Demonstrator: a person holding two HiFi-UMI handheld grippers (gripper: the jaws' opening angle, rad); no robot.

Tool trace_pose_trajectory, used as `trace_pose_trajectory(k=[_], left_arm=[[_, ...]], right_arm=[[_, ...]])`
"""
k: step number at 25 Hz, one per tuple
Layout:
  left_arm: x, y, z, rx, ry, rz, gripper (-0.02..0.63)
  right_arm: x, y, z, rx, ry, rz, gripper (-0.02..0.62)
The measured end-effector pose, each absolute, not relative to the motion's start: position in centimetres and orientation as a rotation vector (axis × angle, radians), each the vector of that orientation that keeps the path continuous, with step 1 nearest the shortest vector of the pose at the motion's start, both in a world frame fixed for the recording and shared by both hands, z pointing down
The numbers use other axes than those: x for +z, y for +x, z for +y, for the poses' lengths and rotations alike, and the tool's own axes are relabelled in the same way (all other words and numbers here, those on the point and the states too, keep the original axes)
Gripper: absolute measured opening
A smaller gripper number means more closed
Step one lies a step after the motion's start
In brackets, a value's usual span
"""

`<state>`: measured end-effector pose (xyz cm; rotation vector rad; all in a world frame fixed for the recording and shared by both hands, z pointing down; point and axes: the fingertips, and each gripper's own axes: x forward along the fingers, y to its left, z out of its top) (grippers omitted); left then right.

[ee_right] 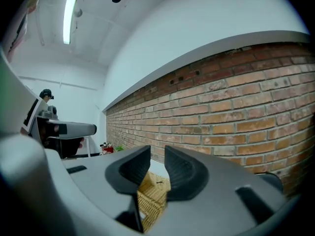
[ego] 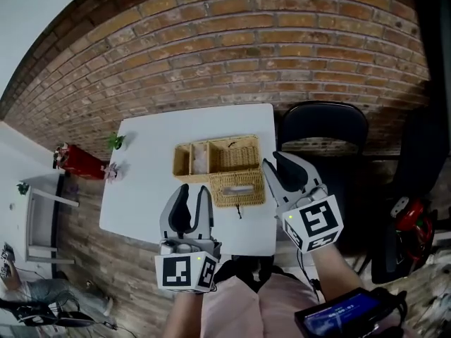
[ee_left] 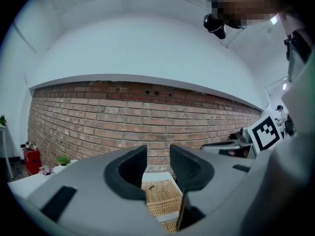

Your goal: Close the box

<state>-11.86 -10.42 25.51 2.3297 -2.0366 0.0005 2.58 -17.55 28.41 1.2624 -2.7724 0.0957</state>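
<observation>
A wicker box (ego: 225,153) stands on the white table (ego: 148,189), its top uncovered and its compartments showing. Its woven lid (ego: 237,187) lies folded out flat in front of it, toward me. My left gripper (ego: 194,191) hovers just left of the lid's near edge, jaws open and empty. At the box's right front corner my right gripper (ego: 276,163) is held, jaws a little apart with nothing between them. The left gripper view looks past the left gripper (ee_left: 157,162) to the wicker box (ee_left: 160,198) below. The right gripper view looks between the right gripper (ee_right: 157,165) jaws to the wicker box (ee_right: 150,195).
A black chair (ego: 324,125) stands beyond the table's right side, before a brick wall (ego: 211,41). Two small plants (ego: 116,141) sit at the table's left edge, a red object (ego: 79,162) on a shelf further left. A dark screen device (ego: 345,315) lies at the lower right.
</observation>
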Motion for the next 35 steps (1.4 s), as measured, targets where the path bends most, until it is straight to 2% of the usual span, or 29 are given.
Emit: trace_pose_trajectory(k=[6,13,18,23,35], left_arm=[[27.7,-13.0,-11.4,0.026,2.285,-2.011,0.155],[34.7,-13.0,-11.9,0.122,2.270,-1.844,0.185],[40.7,-12.2,-12.0,0.190,2.262,-1.714,0.221],[45.8,-11.4,-11.7,0.209,2.238,-1.581,0.254],[50.2,-12.5,-14.6,0.269,2.197,-1.542,0.276]], right_arm=[[30.3,1.9,-18.2,0.136,1.226,-2.744,0.099],[35.6,1.0,-17.5,0.201,1.132,-2.680,0.129],[41.1,0.7,-16.2,0.281,1.046,-2.613,0.188],[46.7,0.6,-14.7,0.416,1.018,-2.553,0.219],[53.2,0.5,-14.4,0.569,0.935,-2.432,0.259]])
